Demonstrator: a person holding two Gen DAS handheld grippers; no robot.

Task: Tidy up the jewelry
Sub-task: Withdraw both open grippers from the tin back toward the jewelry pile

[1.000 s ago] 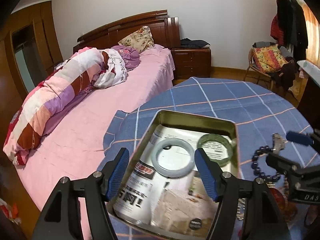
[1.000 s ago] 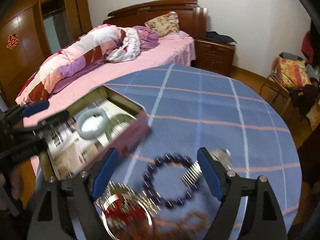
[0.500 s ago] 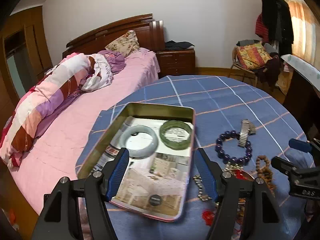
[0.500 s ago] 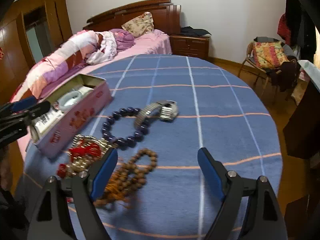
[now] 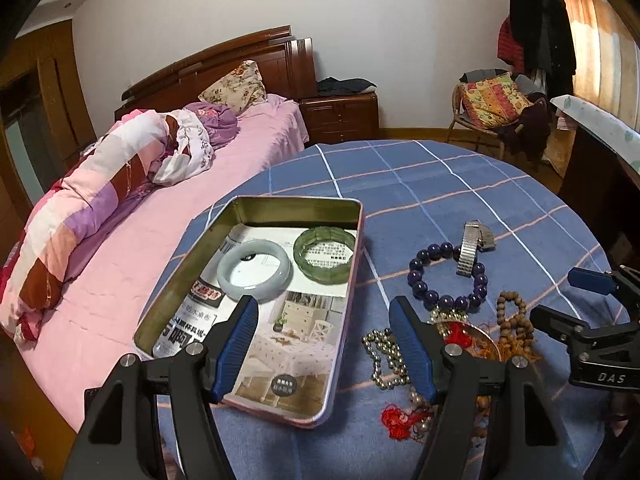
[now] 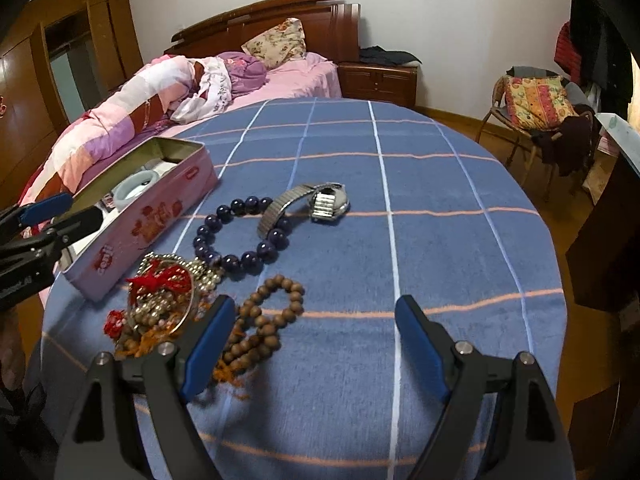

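Two tongs, left tongs [image 5: 324, 318] and right tongs [image 6: 316, 320], both wide, empty. On bench [image 6: 440, 184]: one wooden bead string [image 6: 264, 320], one tangled heap [image 6: 160, 300], one purple bead bracelet [image 6: 240, 236], one watch [image 6: 320, 202]. Tin [image 5: 280, 204] holds two bangles: pale bangle [image 5: 254, 270], green bangle [image 5: 325, 254].

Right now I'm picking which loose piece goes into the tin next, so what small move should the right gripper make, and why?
Probably ease the right gripper forward and left over the wooden bead bracelet. Its jaws stand open and empty, that bracelet lies nearest, and the tin already holds two bangles with room left.
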